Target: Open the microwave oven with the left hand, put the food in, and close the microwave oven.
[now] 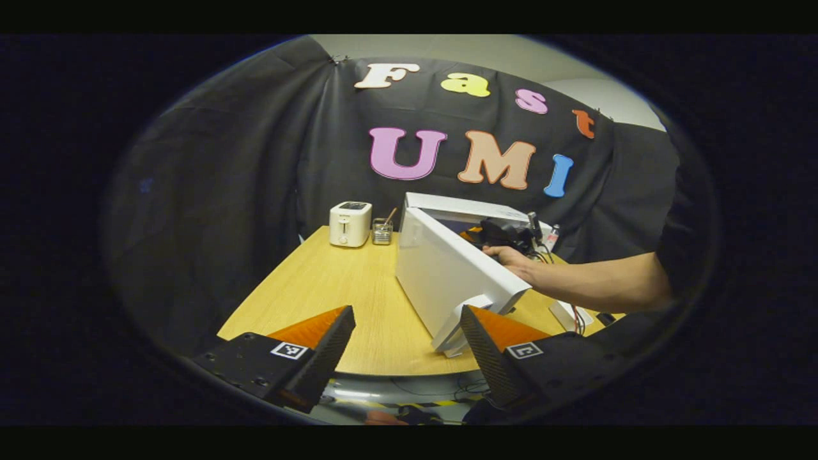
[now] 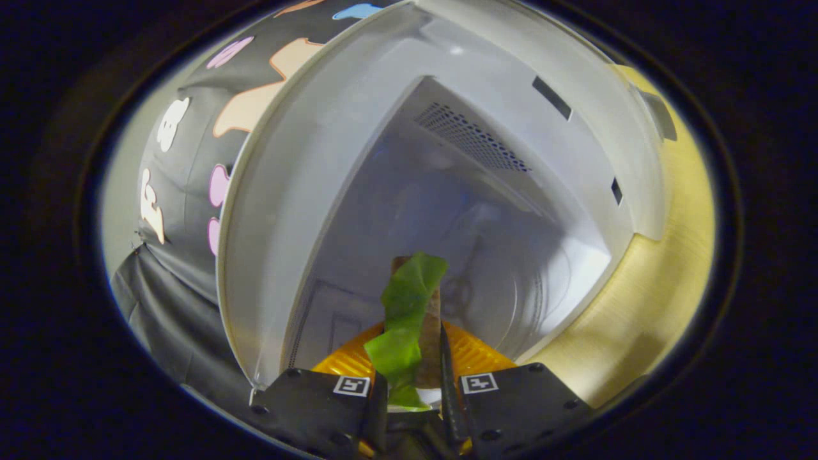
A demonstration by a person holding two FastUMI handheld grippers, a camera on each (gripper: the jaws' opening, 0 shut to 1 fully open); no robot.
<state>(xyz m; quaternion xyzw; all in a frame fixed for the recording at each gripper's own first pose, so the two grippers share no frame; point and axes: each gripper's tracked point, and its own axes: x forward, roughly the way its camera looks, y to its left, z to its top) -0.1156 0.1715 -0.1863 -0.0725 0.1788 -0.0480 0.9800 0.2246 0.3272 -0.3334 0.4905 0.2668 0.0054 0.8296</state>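
Floppy green leaf-and-brown-slab food, pinched between the closed right gripper at the white microwave's open cavity mouth, probably light and limp, so best gripped low by the stiffer brown part; left gripper spread wide beside the white door.

Bare forearm under a short black sleeve; square coded markers on black gripper mounts.

one microwave, one toaster, one table
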